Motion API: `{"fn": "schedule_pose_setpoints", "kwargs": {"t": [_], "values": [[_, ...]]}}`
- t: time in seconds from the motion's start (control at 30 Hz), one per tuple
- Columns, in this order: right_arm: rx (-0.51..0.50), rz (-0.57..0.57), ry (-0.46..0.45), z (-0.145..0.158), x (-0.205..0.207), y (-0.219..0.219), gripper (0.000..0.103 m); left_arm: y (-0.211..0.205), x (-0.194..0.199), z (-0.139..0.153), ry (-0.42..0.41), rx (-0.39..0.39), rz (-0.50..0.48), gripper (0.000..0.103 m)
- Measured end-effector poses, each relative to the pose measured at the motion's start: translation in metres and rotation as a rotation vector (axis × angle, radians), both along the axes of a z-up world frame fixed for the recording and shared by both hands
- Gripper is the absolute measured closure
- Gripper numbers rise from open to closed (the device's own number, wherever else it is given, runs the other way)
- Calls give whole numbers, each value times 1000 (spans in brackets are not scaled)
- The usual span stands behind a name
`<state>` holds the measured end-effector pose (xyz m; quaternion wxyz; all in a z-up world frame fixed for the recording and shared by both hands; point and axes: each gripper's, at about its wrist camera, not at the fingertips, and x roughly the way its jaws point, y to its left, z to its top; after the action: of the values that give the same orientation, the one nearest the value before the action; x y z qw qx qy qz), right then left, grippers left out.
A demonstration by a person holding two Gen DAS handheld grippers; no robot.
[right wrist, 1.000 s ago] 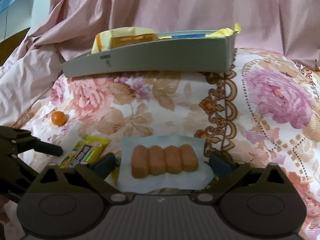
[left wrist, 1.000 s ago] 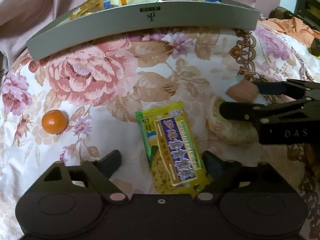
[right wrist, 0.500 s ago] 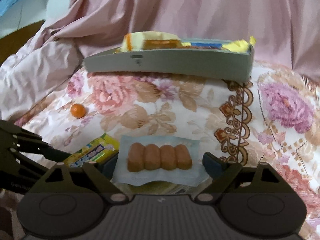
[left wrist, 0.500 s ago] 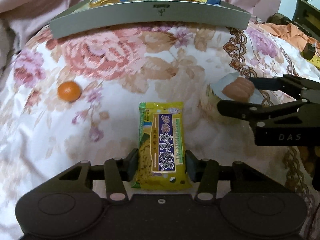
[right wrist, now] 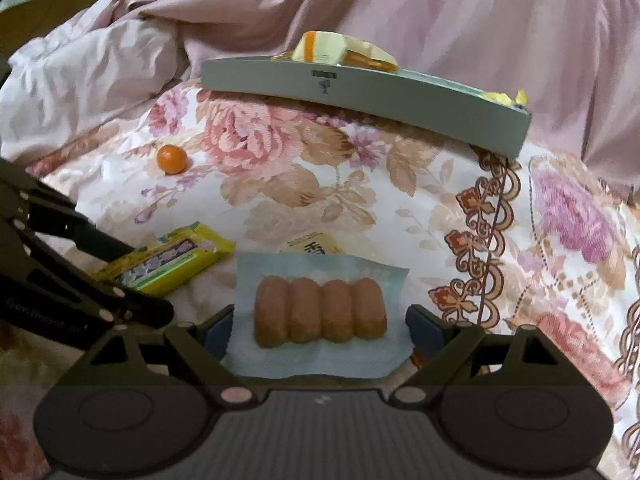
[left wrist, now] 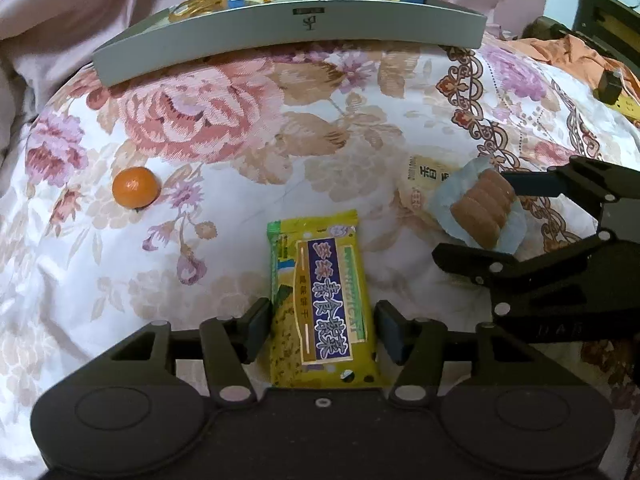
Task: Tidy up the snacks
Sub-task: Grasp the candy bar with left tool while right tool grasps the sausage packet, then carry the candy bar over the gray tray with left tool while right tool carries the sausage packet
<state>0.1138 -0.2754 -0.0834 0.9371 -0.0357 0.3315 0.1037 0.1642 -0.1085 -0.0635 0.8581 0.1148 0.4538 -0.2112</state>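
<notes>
Black left gripper (left wrist: 322, 328), frame bottom centre: jaws opening, yellow packet (left wrist: 320, 304) between pads, right pad just clear of wrapper, left pad at its edge. Right gripper (right wrist: 320, 326), frame bottom centre: jaws wide, flanking blue pack (right wrist: 320, 312) of four brown rolls; contact cannot be told. Orange (left wrist: 135, 187) loose on floral cloth (left wrist: 224, 128), centre left. Grey tray (left wrist: 288, 36), top of frame, holding more snacks. Pink fabric (right wrist: 440, 12) behind.
</notes>
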Motion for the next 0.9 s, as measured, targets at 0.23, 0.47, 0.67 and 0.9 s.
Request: {"fn": "schedule_pose_setpoints", "kwargs": {"t": [0.23, 0.47, 0.67, 0.9], "values": [[-27, 15, -27, 3, -3, 3, 13, 4, -7, 0, -37, -26, -23, 53], [-66, 21, -55, 8, -8, 8, 13, 15, -17, 2, -71, -63, 7, 53], [-120, 30, -21, 0, -6, 14, 13, 19, -17, 4, -84, -63, 57, 53], [-169, 35, -100, 8, -12, 18, 13, 19, -18, 9, -114, -81, 89, 53]]}}
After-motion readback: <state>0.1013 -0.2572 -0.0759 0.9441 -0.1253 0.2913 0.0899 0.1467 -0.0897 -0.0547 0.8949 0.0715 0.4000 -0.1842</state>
